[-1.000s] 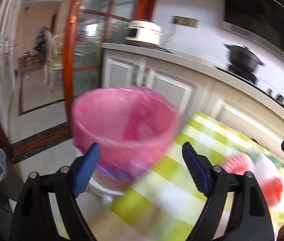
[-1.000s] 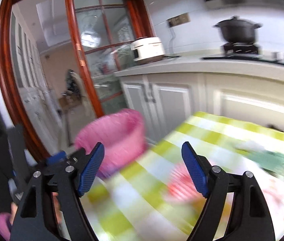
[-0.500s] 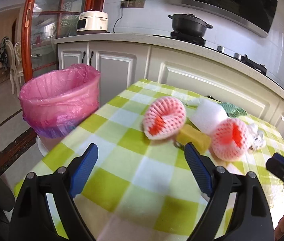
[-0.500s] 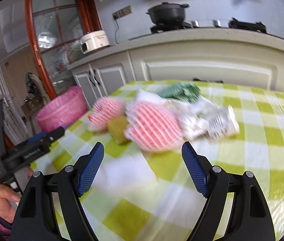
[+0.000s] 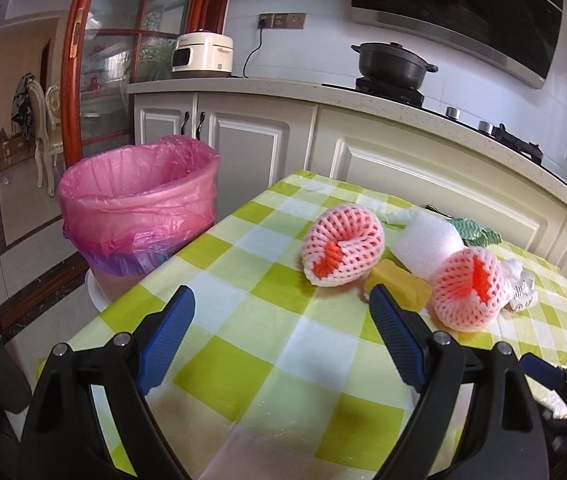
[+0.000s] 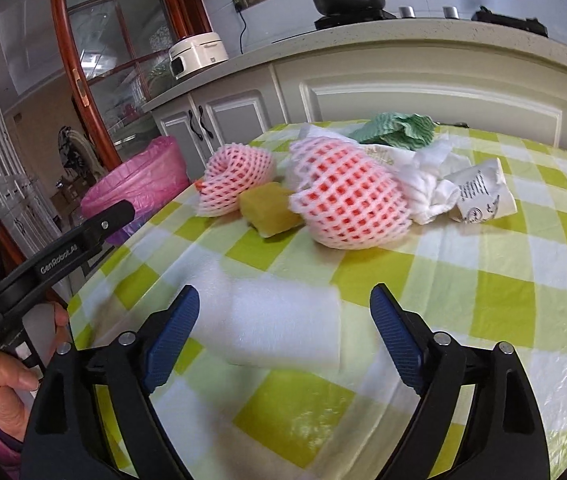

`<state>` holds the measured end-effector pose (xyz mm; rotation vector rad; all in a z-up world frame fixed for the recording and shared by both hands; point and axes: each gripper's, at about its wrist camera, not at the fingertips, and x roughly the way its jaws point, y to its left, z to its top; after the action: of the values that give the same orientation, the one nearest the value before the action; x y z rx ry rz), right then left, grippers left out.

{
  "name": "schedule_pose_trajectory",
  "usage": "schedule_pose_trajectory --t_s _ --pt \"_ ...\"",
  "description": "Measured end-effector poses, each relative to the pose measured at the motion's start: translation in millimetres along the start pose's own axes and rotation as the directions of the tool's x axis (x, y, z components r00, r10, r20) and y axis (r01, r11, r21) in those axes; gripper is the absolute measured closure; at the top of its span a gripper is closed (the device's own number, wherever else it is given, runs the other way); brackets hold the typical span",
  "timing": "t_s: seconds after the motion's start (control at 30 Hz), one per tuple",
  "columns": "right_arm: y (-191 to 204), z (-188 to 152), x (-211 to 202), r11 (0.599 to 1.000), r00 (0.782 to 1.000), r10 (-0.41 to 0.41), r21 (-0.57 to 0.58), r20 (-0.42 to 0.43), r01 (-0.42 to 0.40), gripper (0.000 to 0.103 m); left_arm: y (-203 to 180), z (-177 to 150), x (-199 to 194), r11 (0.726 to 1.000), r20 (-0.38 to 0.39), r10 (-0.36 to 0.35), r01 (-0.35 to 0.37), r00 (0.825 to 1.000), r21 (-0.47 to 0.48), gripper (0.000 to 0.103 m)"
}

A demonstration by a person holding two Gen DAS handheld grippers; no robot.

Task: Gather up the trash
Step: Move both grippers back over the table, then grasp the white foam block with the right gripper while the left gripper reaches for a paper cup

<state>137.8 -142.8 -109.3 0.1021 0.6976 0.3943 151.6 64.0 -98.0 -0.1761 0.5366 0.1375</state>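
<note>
- Step in hand: the approach to a first pick. No trash is gripped; the litter lies heaped on the table (image 5: 283,344), which wears a green-and-white check cloth.
- The left hand-held gripper (image 5: 281,334) has its jaws apart over bare cloth, nothing between them.
- The right hand-held gripper (image 6: 283,330) has just been widening; its jaws stand apart, and a white foam piece (image 6: 283,324) lies on the cloth between them, untouched by the pads as far as can be judged.
- The foam piece is blurred; its long axis appears to run across the jaw gap, side to side in the right wrist view.
- Next move, in my judgement: lower the right hand-held gripper, close on the foam piece, then carry it to the pink-lined bin (image 5: 139,208), which stands off the table's left edge.
- Remaining litter: two red-and-white foam nets (image 6: 347,204), a yellow block (image 6: 267,210), crumpled white paper (image 6: 479,192) and a green cloth (image 6: 399,128), close together further back on the table.
</note>
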Motion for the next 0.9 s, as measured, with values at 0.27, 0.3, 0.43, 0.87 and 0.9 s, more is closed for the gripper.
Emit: schedule_pose_trajectory --t_s 0.27,0.3,0.43,0.87,0.9 --pt "13.1 2.9 6.4 0.993 0.995 0.097 -0.06 -0.037 -0.099 0.018 16.9 2.9 -5.4 0.999 0.013 0.005 -0.005 1.0 -0.034 0.017" --pt "11.5 2.6 4.9 0.992 0.993 0.107 -0.066 -0.04 -0.11 0.018 18.2 2.7 -6.7 0.999 0.015 0.007 -0.006 1.0 -0.037 0.017" --pt "8.3 -1.2 -5.5 0.985 0.99 0.13 -0.106 -0.046 -0.134 0.018 27.3 2.8 -11.9 0.998 0.026 0.018 -0.017 0.999 -0.056 0.017" --pt "18.9 -16.7 24.0 0.981 0.976 0.101 -0.142 -0.193 -0.129 0.028 14.2 1.7 -17.0 1.0 0.026 -0.002 0.002 1.0 -0.005 0.017" --pt "18.1 -17.7 24.8 0.981 0.974 0.099 -0.144 -0.202 -0.129 0.036 13.6 2.0 -16.9 1.0 0.023 -0.003 0.003 1.0 -0.007 0.017"
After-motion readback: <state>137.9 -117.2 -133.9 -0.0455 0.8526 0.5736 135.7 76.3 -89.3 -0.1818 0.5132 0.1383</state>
